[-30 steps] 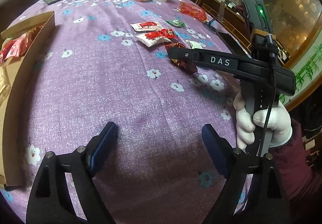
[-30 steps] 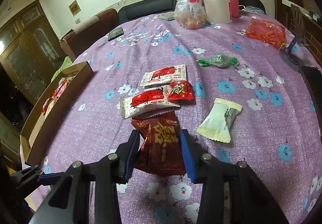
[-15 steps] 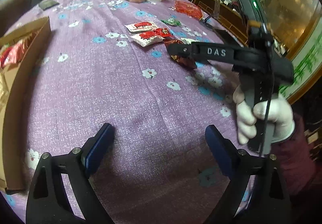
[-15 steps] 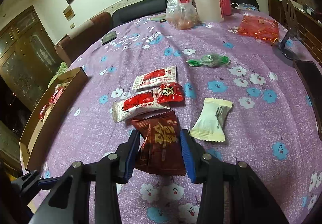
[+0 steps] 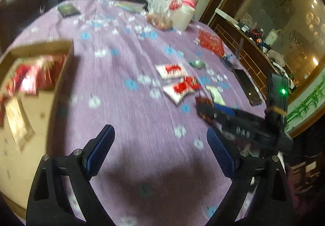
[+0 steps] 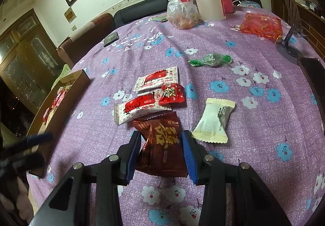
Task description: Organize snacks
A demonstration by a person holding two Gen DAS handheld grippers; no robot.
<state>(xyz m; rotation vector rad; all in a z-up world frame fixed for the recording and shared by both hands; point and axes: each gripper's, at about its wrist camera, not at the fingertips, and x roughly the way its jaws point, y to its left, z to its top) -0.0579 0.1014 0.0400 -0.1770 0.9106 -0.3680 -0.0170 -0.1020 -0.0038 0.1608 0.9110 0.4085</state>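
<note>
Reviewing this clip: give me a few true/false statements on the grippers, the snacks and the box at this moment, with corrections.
1. The right hand-held gripper is closed around the dark brown snack packet. True.
2. The left hand-held gripper holds a red packet. False: it is open and holds nothing.
3. The cardboard box has no snacks in it. False: red packets lie inside.
4. The green wrapped candy lies apart from the other snacks. True.
</note>
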